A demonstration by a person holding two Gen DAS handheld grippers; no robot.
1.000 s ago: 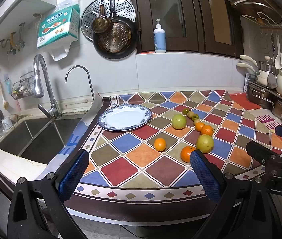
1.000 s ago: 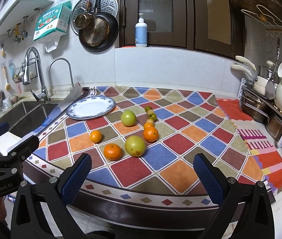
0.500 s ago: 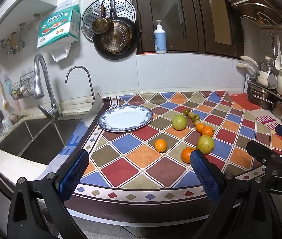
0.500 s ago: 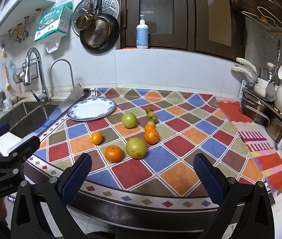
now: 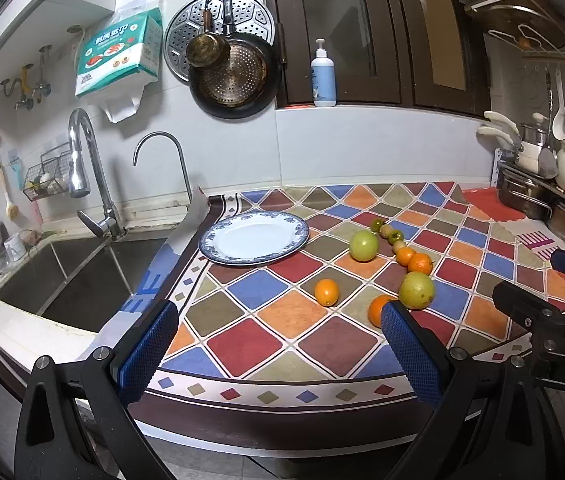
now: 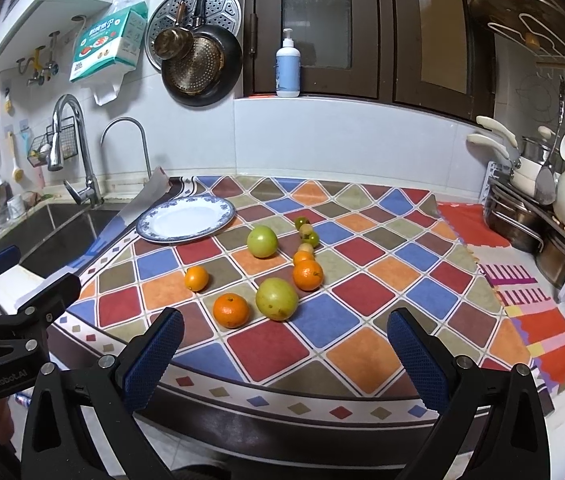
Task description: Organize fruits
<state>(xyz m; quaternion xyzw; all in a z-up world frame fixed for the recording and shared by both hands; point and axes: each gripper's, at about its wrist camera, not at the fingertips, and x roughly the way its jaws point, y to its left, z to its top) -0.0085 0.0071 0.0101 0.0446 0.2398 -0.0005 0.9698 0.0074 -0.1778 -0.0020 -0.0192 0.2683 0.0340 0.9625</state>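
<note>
A counter (image 6: 362, 412) is covered by a diamond-patterned cloth (image 6: 378, 280). On it, an empty plate (image 6: 186, 224) sits near the sink-side edge, while oranges (image 6: 231, 310), green fruits (image 6: 276, 298) and small fruits (image 6: 305, 231) cluster mid-counter.

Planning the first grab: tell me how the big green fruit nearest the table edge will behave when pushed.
The green fruit looks round and smooth, so a push would probably roll it. It may bump the orange beside it. The flat cloth shows nothing to stop a roll.
</note>
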